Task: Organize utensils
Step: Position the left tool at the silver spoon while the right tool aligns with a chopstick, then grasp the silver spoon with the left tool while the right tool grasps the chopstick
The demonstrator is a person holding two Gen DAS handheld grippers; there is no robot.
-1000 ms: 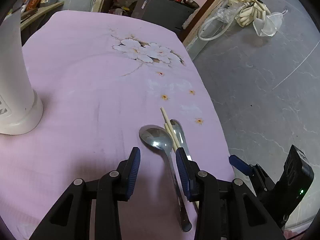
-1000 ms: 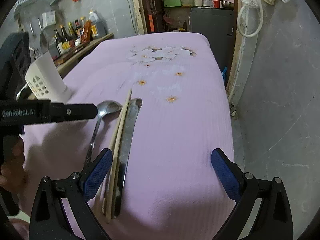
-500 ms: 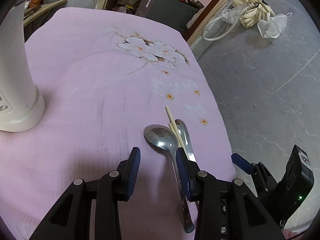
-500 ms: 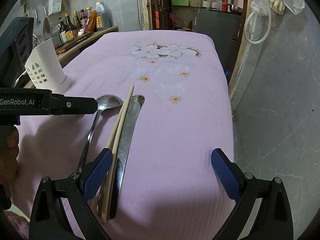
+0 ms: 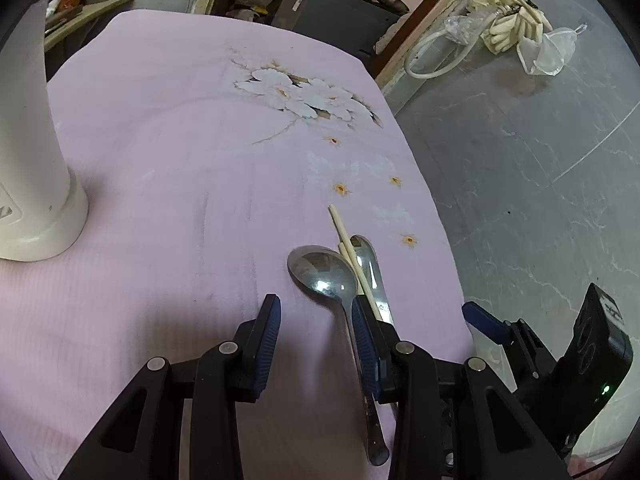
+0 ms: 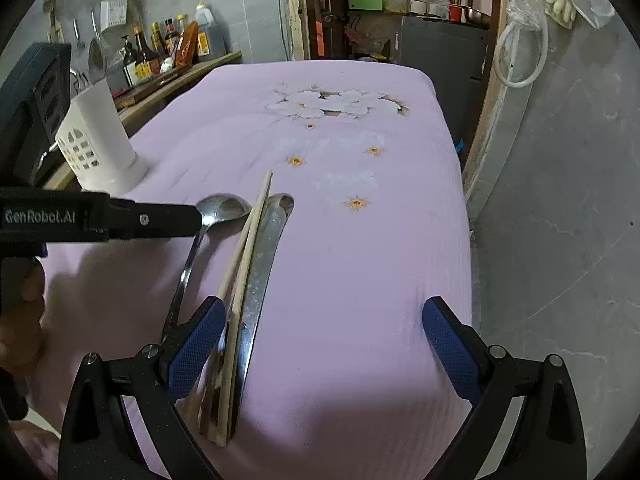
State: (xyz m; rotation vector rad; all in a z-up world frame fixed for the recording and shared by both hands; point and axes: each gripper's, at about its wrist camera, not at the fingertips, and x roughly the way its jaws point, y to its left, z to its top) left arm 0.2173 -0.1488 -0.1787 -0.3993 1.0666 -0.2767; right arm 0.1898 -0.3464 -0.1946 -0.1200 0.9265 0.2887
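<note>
Left wrist: left gripper (image 5: 316,330) is held part open over the table (image 5: 160,168), nothing gripped; the spoon (image 5: 326,276), chopsticks (image 5: 352,256) and second utensil (image 5: 370,264) lie just right of it.

Right wrist: right gripper (image 6: 320,342) is spread wide, empty; white holder (image 6: 98,140) stands far left of the chopsticks (image 6: 248,248).

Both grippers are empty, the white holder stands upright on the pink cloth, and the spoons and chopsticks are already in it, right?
Not quite. The two spoons and the chopsticks lie loose on the pink cloth, not in the white holder, as the right wrist view shows. The rest holds.
</note>
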